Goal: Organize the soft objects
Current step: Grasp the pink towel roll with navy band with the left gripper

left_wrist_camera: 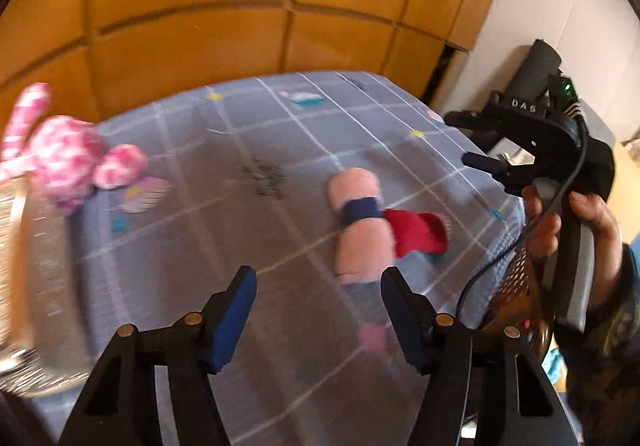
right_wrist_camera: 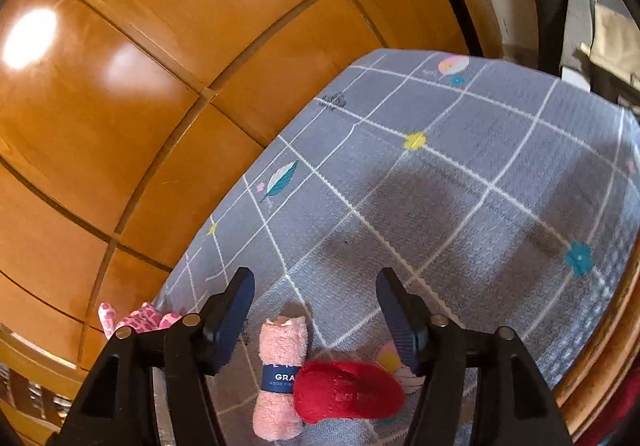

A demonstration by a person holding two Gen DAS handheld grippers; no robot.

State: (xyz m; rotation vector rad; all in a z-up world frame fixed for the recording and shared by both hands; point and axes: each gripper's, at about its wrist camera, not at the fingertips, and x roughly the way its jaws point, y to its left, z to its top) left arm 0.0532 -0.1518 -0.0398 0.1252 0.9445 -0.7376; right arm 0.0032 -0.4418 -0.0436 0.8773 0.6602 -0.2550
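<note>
A rolled pink towel (left_wrist_camera: 359,224) with a dark blue band lies on the grey checked cloth (left_wrist_camera: 224,150); a red sock (left_wrist_camera: 416,232) lies against its right side. A pink-and-white plush bunny (left_wrist_camera: 64,158) sits at the far left by a basket. My left gripper (left_wrist_camera: 318,310) is open and empty, hovering just in front of the towel. My right gripper (left_wrist_camera: 476,142) is held at the table's right edge, open. In the right wrist view the right gripper (right_wrist_camera: 316,316) is open and empty above the towel (right_wrist_camera: 280,374) and sock (right_wrist_camera: 348,392); the bunny (right_wrist_camera: 136,320) peeks at lower left.
A woven basket (left_wrist_camera: 28,266) stands at the left edge of the table. Glossy wooden cabinet doors (right_wrist_camera: 160,86) rise behind the table. A wooden rim (right_wrist_camera: 600,378) bounds the table's right side. A patterned item (left_wrist_camera: 516,306) hangs off the right edge.
</note>
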